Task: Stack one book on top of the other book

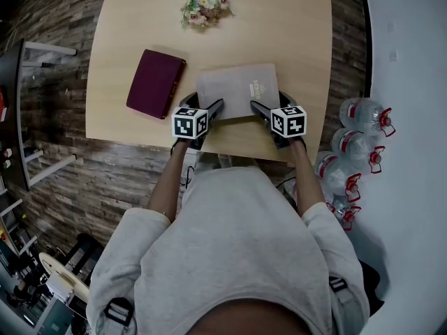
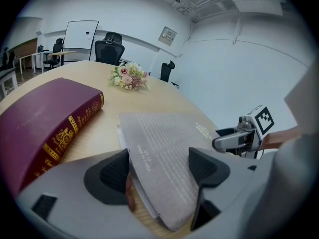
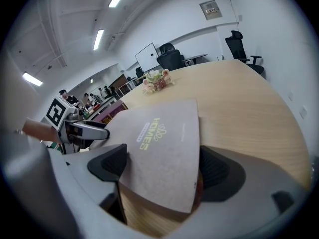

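A grey book (image 1: 237, 89) lies in the middle of the wooden table (image 1: 293, 33), and a thick maroon book (image 1: 155, 84) sits just to its left. My left gripper (image 1: 204, 105) has the grey book's near left corner (image 2: 164, 143) between its jaws, both pads against the corner's edges. My right gripper (image 1: 271, 105) holds the near right corner (image 3: 159, 133) the same way. In the left gripper view the maroon book (image 2: 45, 123) lies flat at the left, apart from the grey one.
A small bunch of flowers (image 1: 202, 5) lies at the table's far side. Several large water bottles (image 1: 356, 145) stand on the floor to the right of the table. The table's near edge runs just behind both grippers.
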`<action>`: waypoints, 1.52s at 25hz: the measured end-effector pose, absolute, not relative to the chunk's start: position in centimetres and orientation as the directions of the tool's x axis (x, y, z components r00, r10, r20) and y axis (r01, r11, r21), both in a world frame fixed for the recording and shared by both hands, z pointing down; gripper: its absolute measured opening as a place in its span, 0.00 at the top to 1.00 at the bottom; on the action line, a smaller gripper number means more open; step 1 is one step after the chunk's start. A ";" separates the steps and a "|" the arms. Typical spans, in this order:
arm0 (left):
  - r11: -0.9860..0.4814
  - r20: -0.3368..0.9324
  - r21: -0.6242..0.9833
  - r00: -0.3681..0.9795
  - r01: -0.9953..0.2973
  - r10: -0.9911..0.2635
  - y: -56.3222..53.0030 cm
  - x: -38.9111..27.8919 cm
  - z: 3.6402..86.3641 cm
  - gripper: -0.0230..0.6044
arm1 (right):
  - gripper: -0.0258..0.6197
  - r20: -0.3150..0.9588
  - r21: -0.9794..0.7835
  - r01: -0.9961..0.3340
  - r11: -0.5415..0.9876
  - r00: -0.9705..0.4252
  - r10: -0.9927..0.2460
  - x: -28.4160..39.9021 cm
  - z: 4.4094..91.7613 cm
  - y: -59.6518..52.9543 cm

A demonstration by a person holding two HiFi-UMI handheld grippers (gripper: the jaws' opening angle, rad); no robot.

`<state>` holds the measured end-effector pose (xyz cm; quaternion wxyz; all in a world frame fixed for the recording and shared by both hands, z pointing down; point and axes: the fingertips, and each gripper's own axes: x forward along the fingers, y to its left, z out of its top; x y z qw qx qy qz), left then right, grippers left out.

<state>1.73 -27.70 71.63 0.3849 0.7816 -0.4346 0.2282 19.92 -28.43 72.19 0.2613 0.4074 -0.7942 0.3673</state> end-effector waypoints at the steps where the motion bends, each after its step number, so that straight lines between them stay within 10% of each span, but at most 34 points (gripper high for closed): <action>1: -0.325 0.693 0.400 0.515 -0.857 -0.505 -27.7 1.7 71.6 0.38 | 0.26 0.713 -0.367 -0.838 0.404 -0.532 -0.457 19.8 72.1 -28.4; 38: -0.322 0.662 0.327 0.459 -0.888 -0.592 -30.1 1.7 67.3 0.38 | 0.36 0.663 -0.260 -0.846 0.465 -0.506 -0.551 20.3 66.9 -31.2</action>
